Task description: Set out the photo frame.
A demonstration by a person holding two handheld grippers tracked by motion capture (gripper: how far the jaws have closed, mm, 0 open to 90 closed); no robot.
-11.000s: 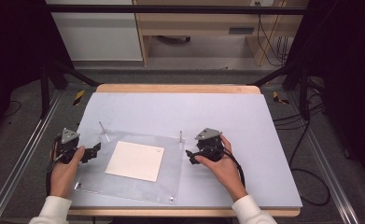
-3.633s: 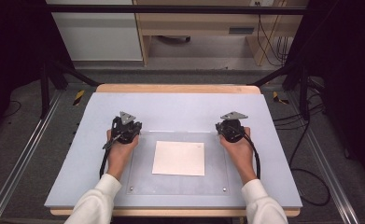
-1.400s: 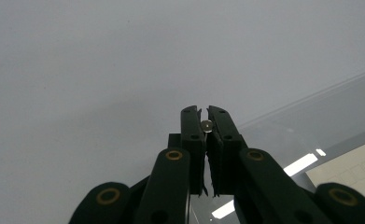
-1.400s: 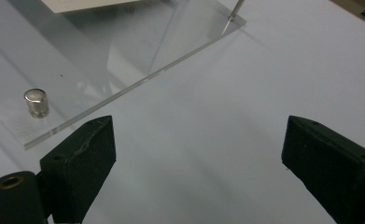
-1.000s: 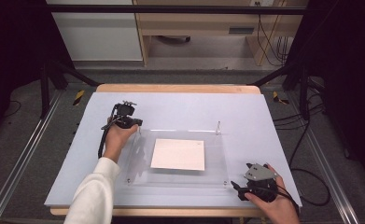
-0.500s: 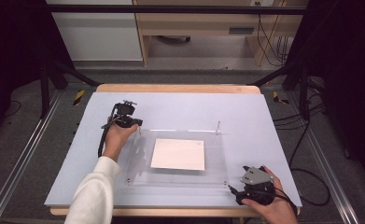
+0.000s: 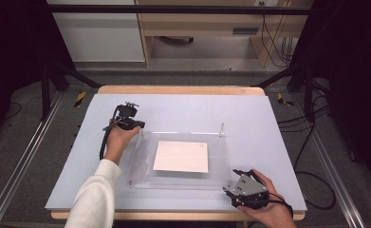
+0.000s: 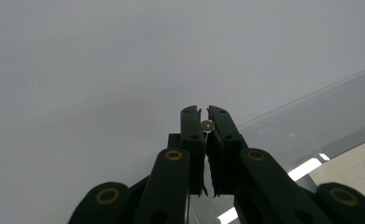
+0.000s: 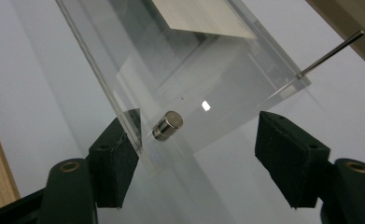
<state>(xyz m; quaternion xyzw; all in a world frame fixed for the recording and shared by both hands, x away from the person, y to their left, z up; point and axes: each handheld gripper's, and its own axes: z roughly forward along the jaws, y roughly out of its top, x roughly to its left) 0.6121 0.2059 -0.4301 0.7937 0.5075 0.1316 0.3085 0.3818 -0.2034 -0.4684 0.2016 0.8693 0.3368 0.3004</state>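
Two grippers are working at one wide pale-blue table, which is lying inside a dark frame with metal rails running along its sides and a wooden desk standing beyond it. On the table a clear acrylic plate is sitting with a white sheet of paper lying at its middle. A thin metal pin is standing upright at the plate's far right corner; in the right gripper view the same pin is slanting away past the plate's edge.

The left gripper is resting at the plate's far left corner, its jaws closed tight on a small round metal post, seen end-on between the tips in the left gripper view. A black cable is trailing back along the white sleeve.

The right gripper is sitting at the plate's near right corner. Its jaws have just been closing but are standing well apart, one to each side of a short silver cylinder standing up from the plate's corner. The left jaw is lying against the plate's edge, which is standing between it and the cylinder; the right jaw is hanging clear, touching nothing.
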